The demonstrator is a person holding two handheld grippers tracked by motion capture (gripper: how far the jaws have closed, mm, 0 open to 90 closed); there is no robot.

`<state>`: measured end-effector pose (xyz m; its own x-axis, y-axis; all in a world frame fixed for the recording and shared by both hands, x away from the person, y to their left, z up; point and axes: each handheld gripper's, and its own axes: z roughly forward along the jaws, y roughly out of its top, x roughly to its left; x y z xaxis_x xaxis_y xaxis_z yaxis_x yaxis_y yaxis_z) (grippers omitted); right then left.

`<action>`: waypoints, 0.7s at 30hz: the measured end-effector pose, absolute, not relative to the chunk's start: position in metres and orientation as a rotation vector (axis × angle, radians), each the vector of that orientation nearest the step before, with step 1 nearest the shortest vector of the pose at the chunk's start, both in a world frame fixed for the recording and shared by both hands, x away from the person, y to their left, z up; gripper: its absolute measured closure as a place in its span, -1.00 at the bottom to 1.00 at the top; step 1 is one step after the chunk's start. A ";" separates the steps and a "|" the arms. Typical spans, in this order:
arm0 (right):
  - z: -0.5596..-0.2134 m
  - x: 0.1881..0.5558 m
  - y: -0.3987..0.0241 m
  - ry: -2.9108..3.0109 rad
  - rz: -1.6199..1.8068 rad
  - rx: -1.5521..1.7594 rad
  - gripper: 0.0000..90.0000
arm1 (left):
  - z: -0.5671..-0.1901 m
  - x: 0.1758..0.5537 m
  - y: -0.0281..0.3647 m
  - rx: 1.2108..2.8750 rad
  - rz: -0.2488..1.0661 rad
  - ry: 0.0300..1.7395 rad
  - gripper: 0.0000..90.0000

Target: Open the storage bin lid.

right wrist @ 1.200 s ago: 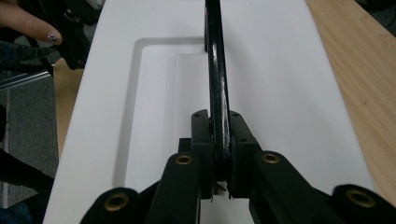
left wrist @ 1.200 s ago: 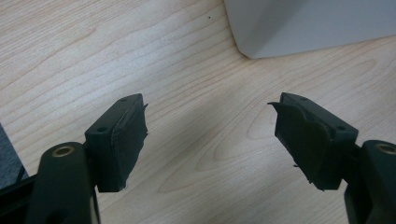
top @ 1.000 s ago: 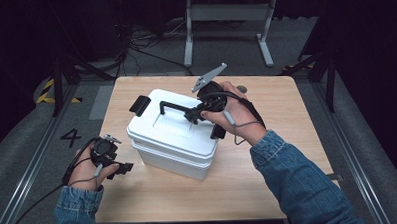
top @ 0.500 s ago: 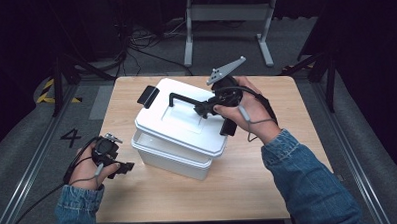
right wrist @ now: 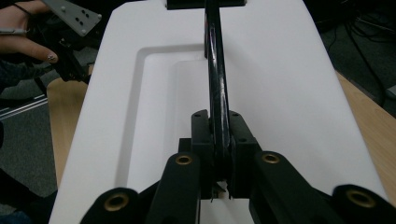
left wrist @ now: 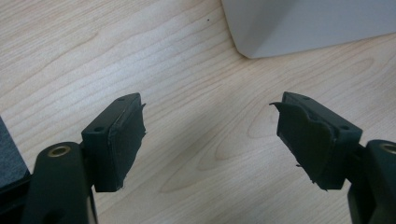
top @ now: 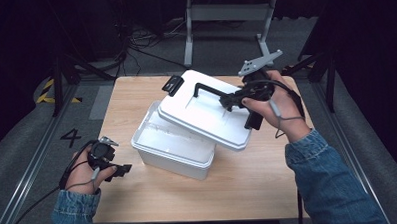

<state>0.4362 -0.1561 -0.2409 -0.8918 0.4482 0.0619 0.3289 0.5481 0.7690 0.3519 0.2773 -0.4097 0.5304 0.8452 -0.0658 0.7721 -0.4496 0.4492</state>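
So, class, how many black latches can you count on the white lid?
2. One latch sticks out at the far-left end of the lid; the other hangs at the near-right end, partly behind the right gripper shut on the handle.

Lab or recording studio. Black curtains (top: 24, 58), loose floor cables (top: 134, 41), metal stand (top: 228, 13). Floor rail (top: 26, 173) beside wooden table (top: 249, 185).

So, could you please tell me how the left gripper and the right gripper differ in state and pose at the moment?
The left gripper is open and holds nothing; the right gripper is shut on the black handle of the white plastic lid. The left hangs low over the wooden table; the right is raised, tilting the lid. Both have black jaws.
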 end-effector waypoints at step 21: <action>-0.243 0.453 -0.252 2.497 1.206 0.894 0.88 | -0.411 0.346 0.283 2.322 0.257 1.337 -0.48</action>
